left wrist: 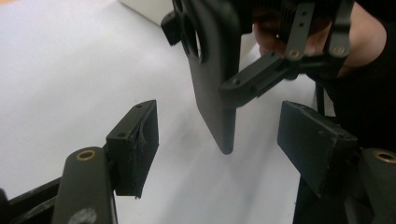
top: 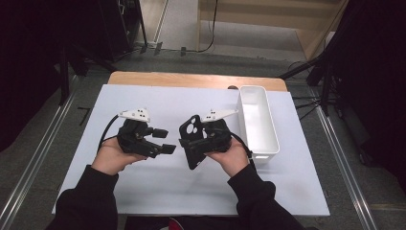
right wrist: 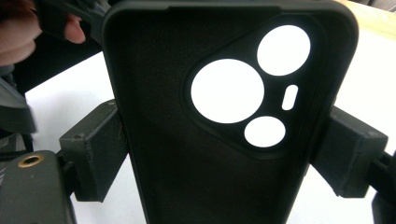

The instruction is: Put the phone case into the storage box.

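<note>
A black phone case (top: 191, 128) with round camera cut-outs is held upright above the white table by my right gripper (top: 194, 143), which is shut on its two long edges. In the right gripper view the case (right wrist: 187, 177) has its hollow inner side toward the camera, and the pads (right wrist: 98, 149) press on both sides of it. My left gripper (top: 164, 141) is open just left of the case and points at it without touching. In the left gripper view the case's lower end (left wrist: 219, 116) hangs ahead of the open jaws, with the right gripper (left wrist: 261, 81) clamped on it.
A long white bin (top: 275, 143) stands empty at the right of the table, close behind the right hand. A white sheet (top: 143, 187) covers the table and a wooden edge (top: 191, 79) shows at the far side. Dark stands and floor rails flank the table.
</note>
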Action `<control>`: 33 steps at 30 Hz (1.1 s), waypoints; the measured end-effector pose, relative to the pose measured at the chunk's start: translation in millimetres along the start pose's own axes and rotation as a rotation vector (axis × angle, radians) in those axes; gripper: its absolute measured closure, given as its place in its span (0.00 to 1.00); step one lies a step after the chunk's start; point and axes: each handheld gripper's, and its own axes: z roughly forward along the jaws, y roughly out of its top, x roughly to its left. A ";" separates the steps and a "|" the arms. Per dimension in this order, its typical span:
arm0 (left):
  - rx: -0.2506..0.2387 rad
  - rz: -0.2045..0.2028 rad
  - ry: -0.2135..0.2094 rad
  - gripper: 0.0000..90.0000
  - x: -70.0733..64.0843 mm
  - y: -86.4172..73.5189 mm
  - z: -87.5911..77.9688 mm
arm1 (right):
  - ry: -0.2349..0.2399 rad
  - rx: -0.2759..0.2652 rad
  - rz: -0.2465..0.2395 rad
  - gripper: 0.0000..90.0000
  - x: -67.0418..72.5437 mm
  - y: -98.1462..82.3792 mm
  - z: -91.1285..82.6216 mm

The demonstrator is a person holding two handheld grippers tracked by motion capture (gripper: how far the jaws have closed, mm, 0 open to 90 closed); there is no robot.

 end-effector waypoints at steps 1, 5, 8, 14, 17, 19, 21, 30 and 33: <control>0.005 0.009 0.011 0.32 -0.2 -2.6 1.3 | 0.001 0.000 0.000 0.13 0.0 0.1 -0.2; -0.007 -0.005 0.012 0.32 1.8 -10.9 4.8 | 0.003 0.005 -0.007 0.13 -0.1 1.0 -2.7; -0.011 0.011 0.034 0.32 3.0 -17.7 6.4 | 0.010 0.003 -0.013 0.13 -0.8 1.6 -4.0; -0.039 -0.003 0.049 0.32 4.9 -32.0 8.0 | 0.015 0.015 -0.024 0.13 -0.8 1.3 -5.4; -0.041 -0.002 0.061 0.32 4.7 -37.6 10.1 | 0.027 0.014 -0.023 0.13 -0.9 1.7 -6.2; -0.039 0.000 0.070 0.32 5.1 -40.8 10.9 | 0.035 0.015 -0.020 0.13 -1.1 2.0 -6.9; -0.039 0.007 0.092 0.32 6.2 -46.5 11.9 | 0.041 0.019 -0.026 0.13 -1.4 1.9 -7.1; -0.013 -0.038 0.093 0.32 11.0 -67.0 17.1 | 0.067 0.030 -0.039 0.13 -1.7 0.8 -7.0; 0.004 -0.034 0.094 0.32 8.7 -72.6 19.2 | 0.066 0.032 -0.048 0.13 -1.5 0.4 -8.0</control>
